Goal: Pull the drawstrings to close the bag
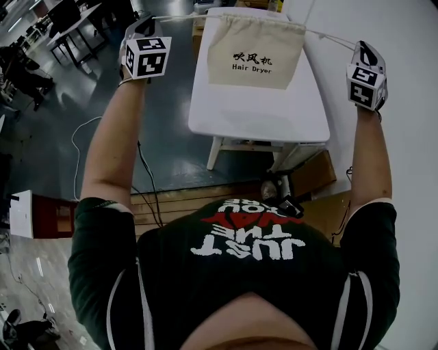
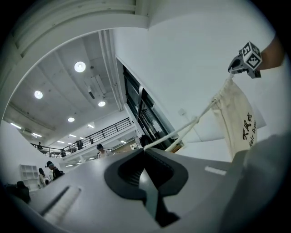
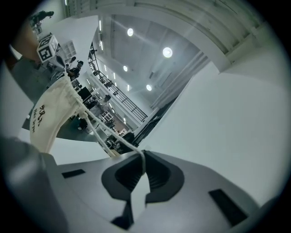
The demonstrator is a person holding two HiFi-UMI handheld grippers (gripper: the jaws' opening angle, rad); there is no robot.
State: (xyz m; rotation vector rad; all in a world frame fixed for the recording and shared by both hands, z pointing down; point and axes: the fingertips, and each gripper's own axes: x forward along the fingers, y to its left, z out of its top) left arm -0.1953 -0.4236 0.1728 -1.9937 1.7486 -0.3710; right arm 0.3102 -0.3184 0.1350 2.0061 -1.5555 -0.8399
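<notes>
While the left gripper [image 1: 150, 22] and right gripper [image 1: 361, 46] are each pinching a drawstring [image 1: 181, 16] taut, the bag [image 1: 254, 51] is hanging mid-pull between them above the table [image 1: 260, 116], seemingly needing further outward pulling.

Round ceiling lamps [image 2: 80, 67] light the hall from above and flare white in both gripper views. Those two views are fisheye: straight lines bend towards the rim and the corners go black. Their near foreground is soft and out of focus. The head view is dimmer, with a dark floor [image 1: 164, 137], while the white table [image 1: 226, 116] is bright. The print on the bag [image 1: 254, 51] is sharp. Shadows are faint.
</notes>
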